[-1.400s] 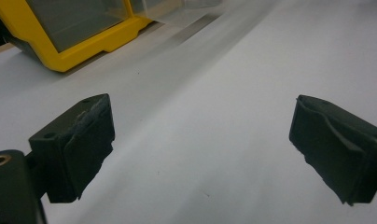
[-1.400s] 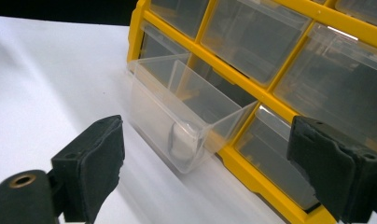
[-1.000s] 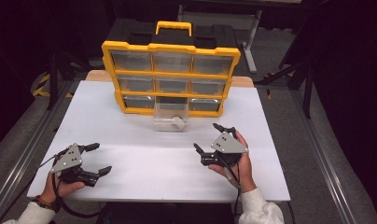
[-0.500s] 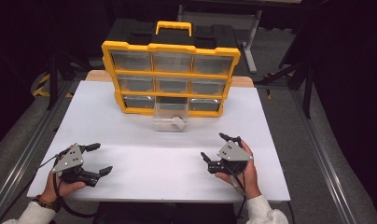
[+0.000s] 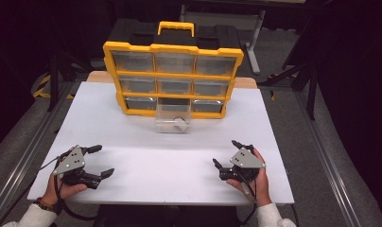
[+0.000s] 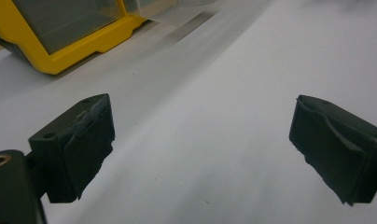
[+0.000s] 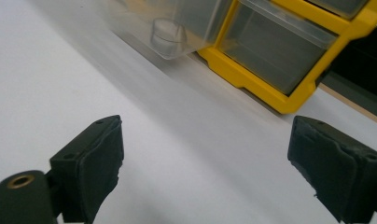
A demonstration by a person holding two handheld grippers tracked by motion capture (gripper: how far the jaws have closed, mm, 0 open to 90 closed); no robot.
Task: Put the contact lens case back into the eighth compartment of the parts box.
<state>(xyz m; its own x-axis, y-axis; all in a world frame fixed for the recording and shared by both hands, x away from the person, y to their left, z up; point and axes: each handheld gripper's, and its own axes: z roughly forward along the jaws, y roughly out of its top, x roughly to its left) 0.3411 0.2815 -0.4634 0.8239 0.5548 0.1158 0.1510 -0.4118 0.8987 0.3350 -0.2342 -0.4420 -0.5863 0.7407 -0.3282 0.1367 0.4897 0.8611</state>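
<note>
Drawer (image 5: 173, 118), clear plastic, stands pulled out of the yellow organizer (image 5: 172, 78), bottom row middle, a small white piece inside. It lies ahead of us, nearer our right gripper (image 5: 228, 159) than our left gripper (image 5: 100, 161). Both rest wide open, empty, on the white table (image 5: 146, 170).

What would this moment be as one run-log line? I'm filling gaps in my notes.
left gripper: open, empty | right gripper: open, empty | clear plastic drawer: pulled out of yellow nine-drawer organizer, holds small white object
</note>
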